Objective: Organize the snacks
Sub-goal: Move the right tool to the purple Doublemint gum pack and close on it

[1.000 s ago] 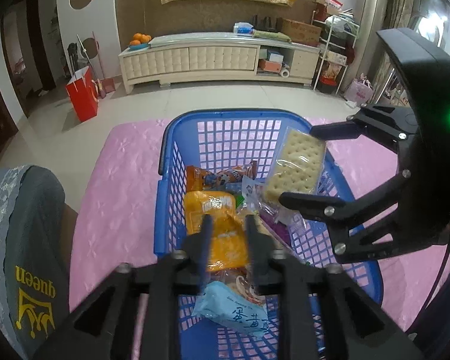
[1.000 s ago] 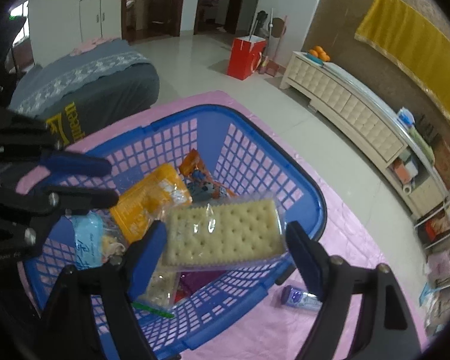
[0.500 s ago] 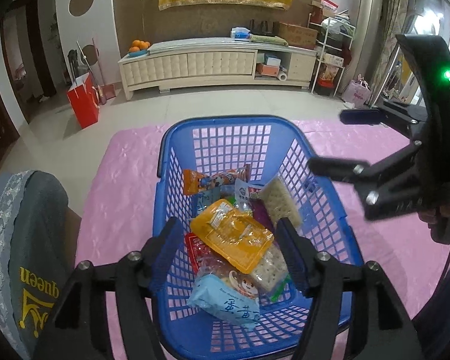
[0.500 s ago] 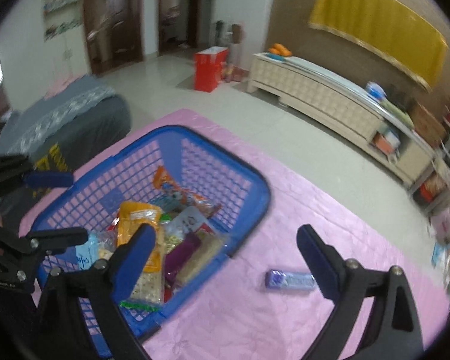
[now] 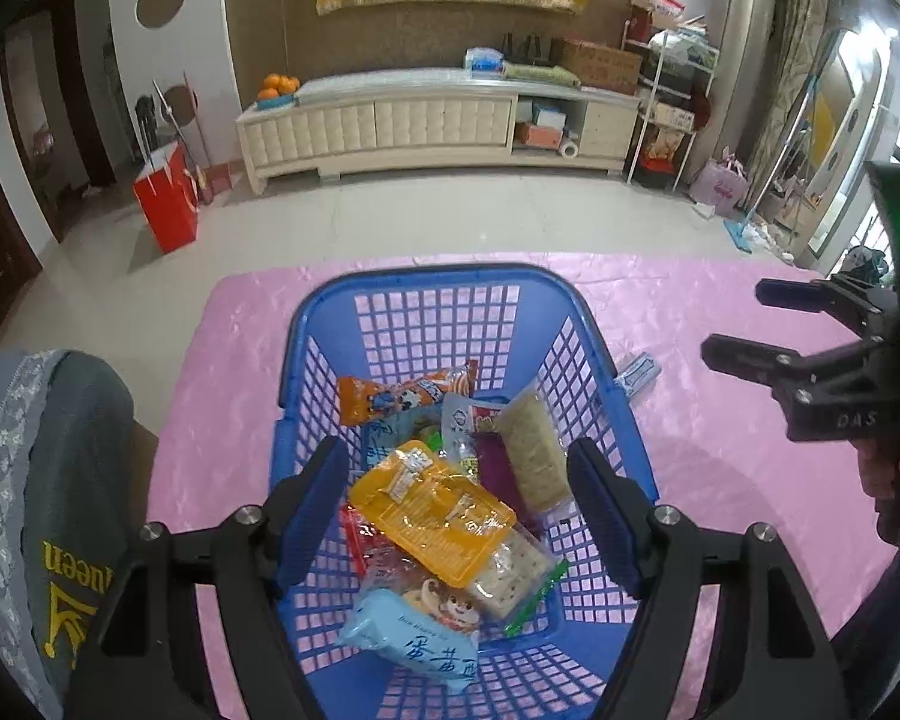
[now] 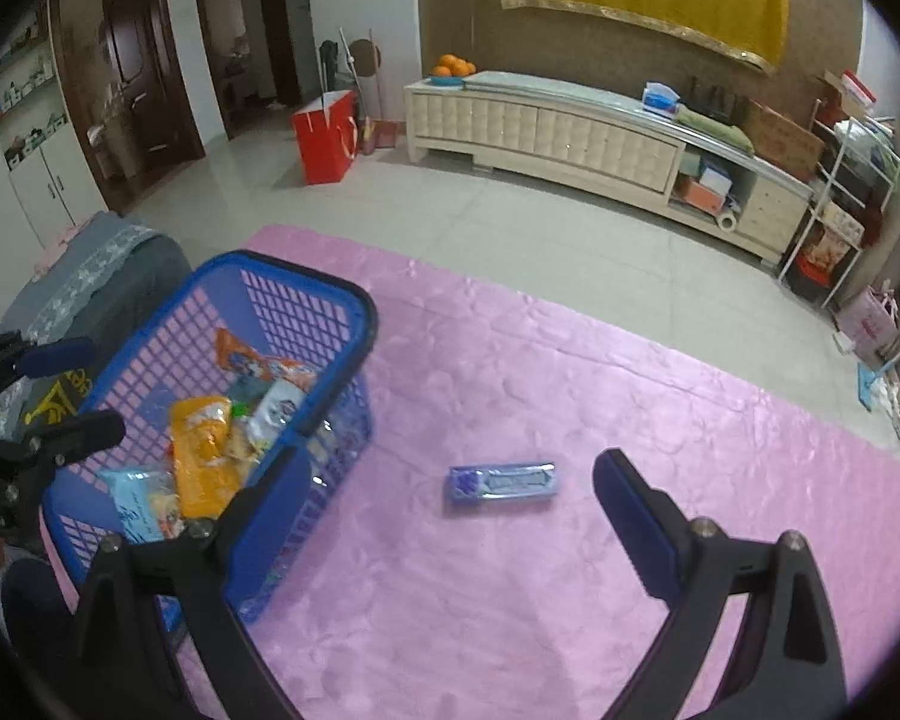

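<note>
A blue plastic basket (image 5: pixel 426 276) on a pink cloth (image 6: pixel 570 390) holds several snack packets. Among them are an orange packet (image 5: pixel 432 510), a cracker pack (image 5: pixel 534 450) and a light blue packet (image 5: pixel 414 642). My left gripper (image 5: pixel 456 450) hangs over the basket with its jaws opening. The orange packet lies loose below them, and nothing is pressed. My right gripper (image 6: pixel 450 462) stands open over the cloth to the right of the basket (image 6: pixel 306 276). A purple packet (image 6: pixel 501 480) lies flat on the cloth just beyond its fingers, untouched.
A grey cushion with yellow lettering (image 5: pixel 42 480) is at the table's left edge. Beyond the table are a tiled floor, a red bag (image 5: pixel 168 204) and a long cream cabinet (image 5: pixel 438 120). The right gripper (image 5: pixel 735 318) shows at the left view's right side.
The left jaws went from nearly closed on the orange packet to wide apart, leaving it in the basket. The right gripper dropped the cracker pack into the basket and swung right over the cloth.
</note>
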Action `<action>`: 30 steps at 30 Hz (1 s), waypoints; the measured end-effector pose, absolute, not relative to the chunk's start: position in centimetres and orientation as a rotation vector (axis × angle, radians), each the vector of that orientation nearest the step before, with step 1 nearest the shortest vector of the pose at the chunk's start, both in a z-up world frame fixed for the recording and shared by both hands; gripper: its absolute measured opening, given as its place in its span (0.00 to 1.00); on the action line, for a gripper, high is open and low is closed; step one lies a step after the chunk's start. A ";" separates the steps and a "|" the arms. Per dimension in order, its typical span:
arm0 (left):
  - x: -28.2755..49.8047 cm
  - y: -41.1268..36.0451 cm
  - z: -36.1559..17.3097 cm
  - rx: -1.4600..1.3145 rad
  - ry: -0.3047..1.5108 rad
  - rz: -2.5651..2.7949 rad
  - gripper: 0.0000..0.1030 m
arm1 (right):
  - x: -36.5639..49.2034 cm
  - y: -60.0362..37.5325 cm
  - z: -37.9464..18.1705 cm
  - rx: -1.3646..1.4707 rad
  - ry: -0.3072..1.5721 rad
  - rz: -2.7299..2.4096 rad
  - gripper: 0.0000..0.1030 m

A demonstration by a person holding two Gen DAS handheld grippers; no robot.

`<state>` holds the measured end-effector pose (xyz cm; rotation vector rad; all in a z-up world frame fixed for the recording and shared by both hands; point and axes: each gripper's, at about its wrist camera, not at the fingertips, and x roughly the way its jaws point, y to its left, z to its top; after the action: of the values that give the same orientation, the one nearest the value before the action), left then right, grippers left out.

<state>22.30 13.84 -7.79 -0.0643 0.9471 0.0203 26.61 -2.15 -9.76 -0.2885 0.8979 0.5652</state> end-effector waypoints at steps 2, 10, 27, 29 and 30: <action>23.0 13.8 -8.4 -0.074 0.976 0.024 0.71 | 27.1 -2.3 -10.7 -0.308 0.916 0.559 0.94; 25.5 14.7 -11.1 -0.127 1.055 0.055 0.71 | 29.2 -2.8 -15.3 -0.327 0.987 0.578 0.95; 29.3 13.4 -14.1 -0.056 1.107 0.093 0.71 | 32.7 -1.2 -23.1 -0.388 1.084 0.635 0.95; 29.5 13.2 -14.4 -0.055 1.112 0.083 0.71 | 32.8 -1.1 -23.4 -0.393 1.073 0.637 0.95; 29.6 13.1 -14.4 -0.056 1.114 0.075 0.71 | 32.8 -1.1 -23.4 -0.393 1.067 0.635 0.95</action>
<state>29.58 13.15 -14.42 -0.0563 1.1136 0.0751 32.81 -1.11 -23.40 -0.3928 1.0668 0.6348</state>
